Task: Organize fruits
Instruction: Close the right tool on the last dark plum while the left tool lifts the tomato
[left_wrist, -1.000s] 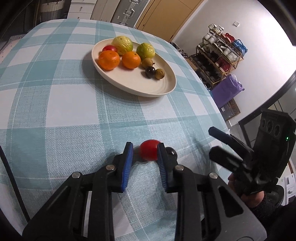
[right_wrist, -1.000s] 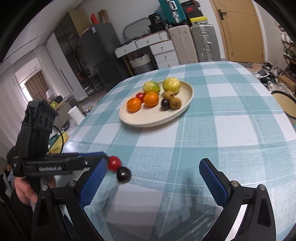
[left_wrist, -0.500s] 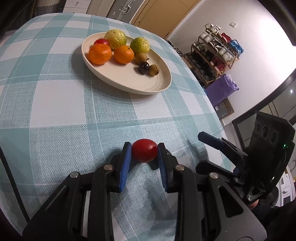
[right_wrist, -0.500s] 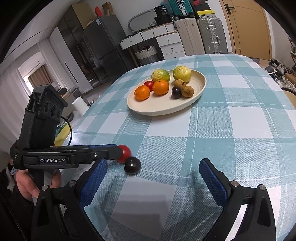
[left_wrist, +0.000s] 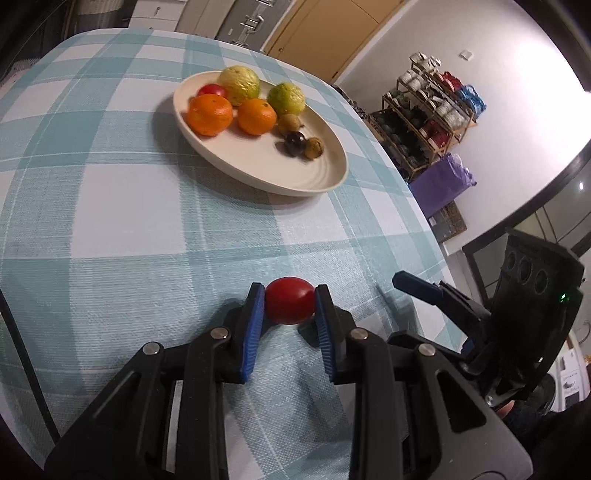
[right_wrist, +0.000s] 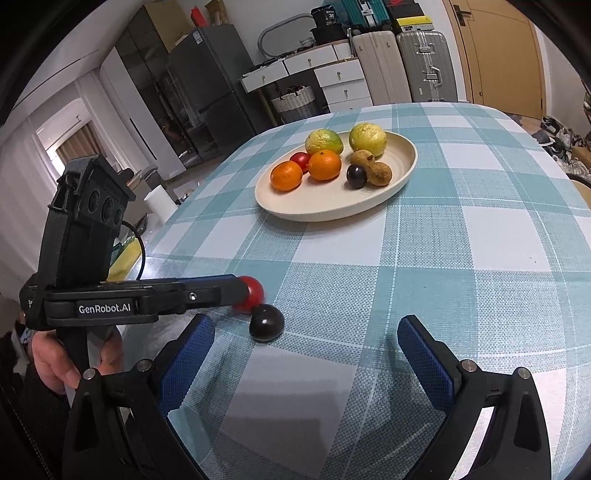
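Two tools in use, one in each hand. Left tool (left_wrist: 289, 308) nearly closed, blue pads (left_wrist: 255, 325) pressed on both sides of a small red tomato (left_wrist: 289, 300), near the close edge of the desk (left_wrist: 110, 229). Seems lifted a little off the checked cloth, though hard to tell for sure. Right tool (right_wrist: 306, 350) wide open, holding nothing, low over the desk.

Just beside the tomato, a dark round fruit (right_wrist: 266, 323) lying on the cloth between the open right pads, a bit to the left, not touched by them.

Far across the desk, a cream plate (right_wrist: 388, 184) with two oranges (right_wrist: 324, 165), two green-yellow fruits (right_wrist: 367, 138), a red one, two brown ones and a dark one.

Step in hand, most likely: picking up the loose tomato to carry to the plate. Next move probably calls for a lift, a steady trip far across the desk, then a gentle drop into a bare part of the plate, maybe by the other red one. Soft grip needed, no squashing. Dark fruit left for the right tool: down, close, lift.
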